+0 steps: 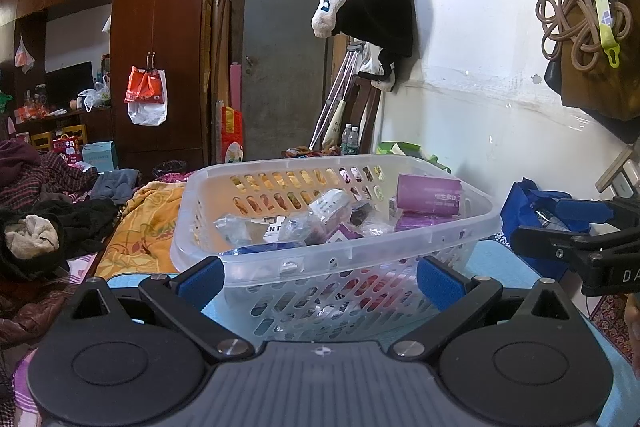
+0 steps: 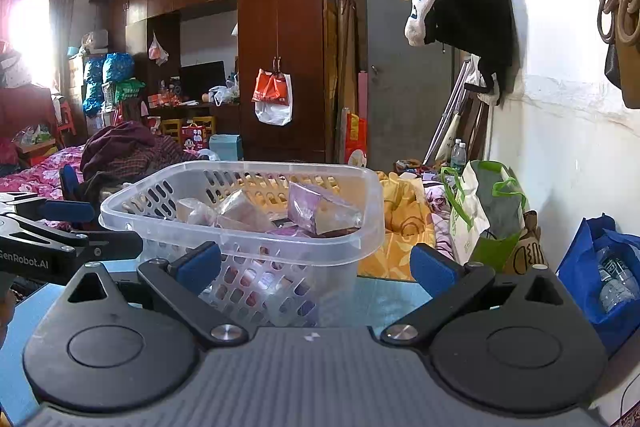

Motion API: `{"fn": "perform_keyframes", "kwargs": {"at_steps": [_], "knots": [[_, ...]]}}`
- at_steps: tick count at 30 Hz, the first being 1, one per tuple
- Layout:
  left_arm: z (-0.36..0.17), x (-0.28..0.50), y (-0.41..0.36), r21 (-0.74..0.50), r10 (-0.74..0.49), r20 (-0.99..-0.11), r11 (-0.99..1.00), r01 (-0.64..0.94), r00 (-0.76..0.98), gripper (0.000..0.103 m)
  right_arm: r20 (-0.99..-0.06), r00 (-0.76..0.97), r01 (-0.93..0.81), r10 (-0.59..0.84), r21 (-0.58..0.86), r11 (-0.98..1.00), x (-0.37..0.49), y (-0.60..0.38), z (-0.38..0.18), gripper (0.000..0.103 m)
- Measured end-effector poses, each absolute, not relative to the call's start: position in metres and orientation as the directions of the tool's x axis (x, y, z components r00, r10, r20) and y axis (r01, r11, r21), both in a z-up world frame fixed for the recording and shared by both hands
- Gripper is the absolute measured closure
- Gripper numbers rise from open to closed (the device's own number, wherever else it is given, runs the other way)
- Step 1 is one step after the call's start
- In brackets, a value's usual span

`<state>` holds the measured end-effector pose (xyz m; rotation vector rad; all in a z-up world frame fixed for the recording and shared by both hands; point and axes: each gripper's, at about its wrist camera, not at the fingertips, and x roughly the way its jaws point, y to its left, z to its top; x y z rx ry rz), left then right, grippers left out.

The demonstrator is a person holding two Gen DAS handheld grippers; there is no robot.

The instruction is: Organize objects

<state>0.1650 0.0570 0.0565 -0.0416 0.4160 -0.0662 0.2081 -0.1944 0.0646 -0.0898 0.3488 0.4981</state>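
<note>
A clear plastic basket [image 1: 360, 247] stands on a light blue surface [image 1: 496, 263]. It holds purple boxes [image 1: 430, 195] and several clear-wrapped packets [image 1: 240, 227]. My left gripper [image 1: 320, 281] is open and empty, its blue pads either side of the basket's near wall. In the right wrist view the same basket [image 2: 280, 243] stands left of centre with a purple packet [image 2: 308, 211] on top. My right gripper [image 2: 316, 269] is open and empty just in front of the basket. Each gripper shows at the edge of the other's view.
A blue bag [image 2: 600, 275] with water bottles and a green-and-white bag [image 2: 480, 219] stand at the right by the white wall. A yellow blanket [image 1: 148, 223] and a pile of clothes [image 1: 44, 227] lie on the bed behind. A wardrobe [image 2: 280, 39] and grey door [image 1: 280, 67] stand at the back.
</note>
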Motion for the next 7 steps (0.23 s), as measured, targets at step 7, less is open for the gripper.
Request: {"fn": "perform_keyframes", "kwargs": {"at_steps": [7], "knots": [[0.0567,0.1623,0.0545,-0.039,-0.067,-0.396,0.998,0.056,0.916,0.0,-0.35,0.82,-0.485,0.454,-0.001,0.875,0.2073,-0.1928,0.0645,0.0]]}}
